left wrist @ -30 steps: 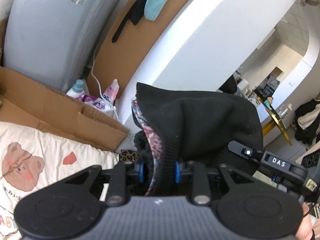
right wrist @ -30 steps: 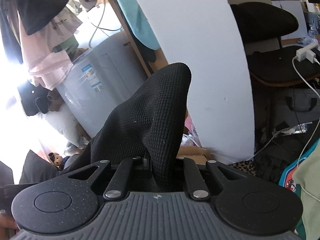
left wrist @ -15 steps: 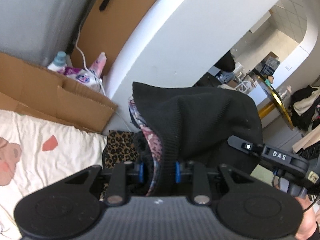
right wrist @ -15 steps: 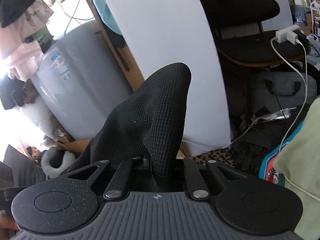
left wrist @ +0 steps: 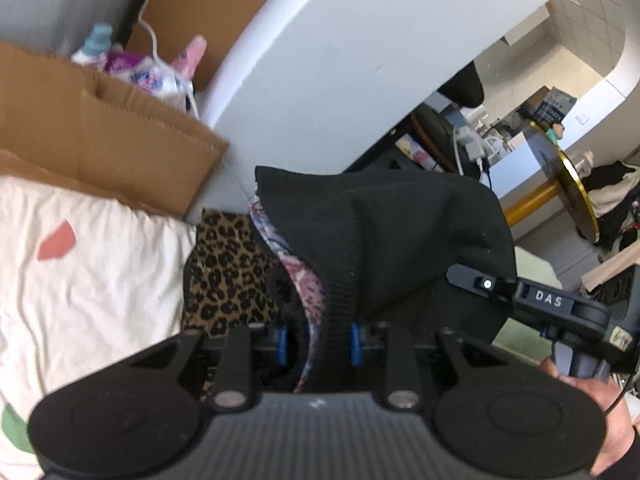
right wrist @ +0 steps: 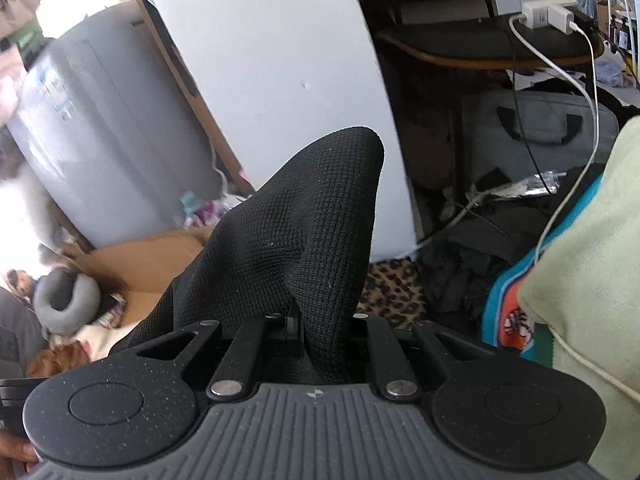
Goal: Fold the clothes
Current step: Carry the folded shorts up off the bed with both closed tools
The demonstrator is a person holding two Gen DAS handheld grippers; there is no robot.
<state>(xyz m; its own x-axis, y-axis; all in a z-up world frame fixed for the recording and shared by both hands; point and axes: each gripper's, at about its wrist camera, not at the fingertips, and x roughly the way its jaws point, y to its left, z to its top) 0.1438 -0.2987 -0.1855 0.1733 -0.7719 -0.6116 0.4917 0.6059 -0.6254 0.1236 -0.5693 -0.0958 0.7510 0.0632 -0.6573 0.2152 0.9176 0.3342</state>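
Note:
A black knit garment (left wrist: pixel 384 240) with a pink floral lining (left wrist: pixel 308 292) hangs bunched in the left wrist view. My left gripper (left wrist: pixel 318 344) is shut on its ribbed edge. In the right wrist view the same black garment (right wrist: pixel 304 232) rises in a waffle-knit peak, and my right gripper (right wrist: pixel 320 332) is shut on its fold. The fabric hides the fingertips of both grippers. At the right of the left wrist view, my right gripper (left wrist: pixel 480 282) reaches into the cloth, held by a hand (left wrist: pixel 592 420).
A cream printed sheet (left wrist: pixel 92 280) lies lower left, bordered by a cardboard box (left wrist: pixel 100 132) and a leopard-print cloth (left wrist: pixel 228 272). A white pillar (left wrist: pixel 340 60) stands ahead. A grey appliance (right wrist: pixel 100 140), a pale green cloth (right wrist: pixel 592 280) and charger cables (right wrist: pixel 576 120) flank it.
Both grippers have sunk toward the sheet and tipped downward, still gripping the black garment. The appliance and hanging clothes slid up out of view; the leopard cloth and sheet grew nearer.

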